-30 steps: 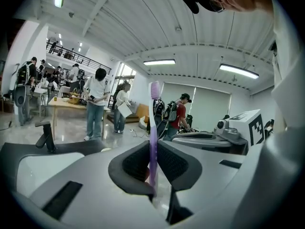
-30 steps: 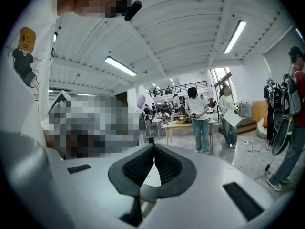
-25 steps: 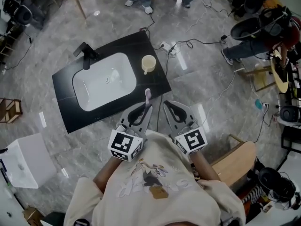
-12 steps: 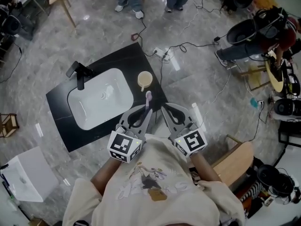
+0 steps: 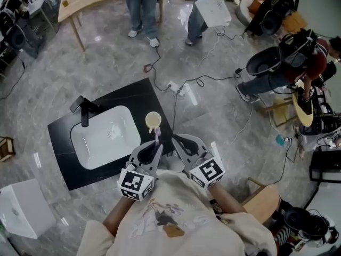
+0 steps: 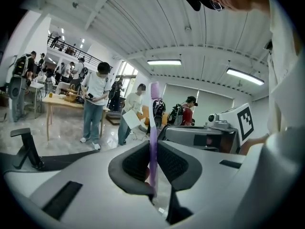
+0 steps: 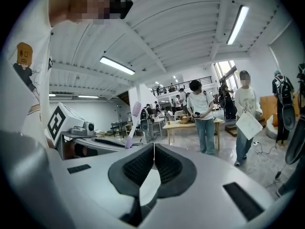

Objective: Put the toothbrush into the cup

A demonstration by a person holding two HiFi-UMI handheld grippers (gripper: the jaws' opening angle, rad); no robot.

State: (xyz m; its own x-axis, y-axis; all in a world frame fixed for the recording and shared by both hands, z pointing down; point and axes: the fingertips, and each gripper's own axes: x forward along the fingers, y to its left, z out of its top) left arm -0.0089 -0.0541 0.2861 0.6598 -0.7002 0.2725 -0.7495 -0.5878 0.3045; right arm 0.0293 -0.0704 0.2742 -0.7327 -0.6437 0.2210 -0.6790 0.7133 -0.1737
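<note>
The left gripper (image 5: 155,150) and right gripper (image 5: 180,145) are grey with black-and-white marker cubes. The cream shirt (image 5: 178,225) has a cartoon.

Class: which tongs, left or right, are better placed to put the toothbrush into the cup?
Left. The left tongs clamp the toothbrush, its head pointing toward the cup; the right tongs are shut, empty.

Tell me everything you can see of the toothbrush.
The toothbrush is slim and pale purple and looks like plastic. It has a straight handle and a small bristled head at the far end. The fingers of the left gripper clamp it low on the handle, so most of it sticks straight out past them. In the head view its head shows beside the cup, not inside it. Nothing but the fingers touches it.
</note>
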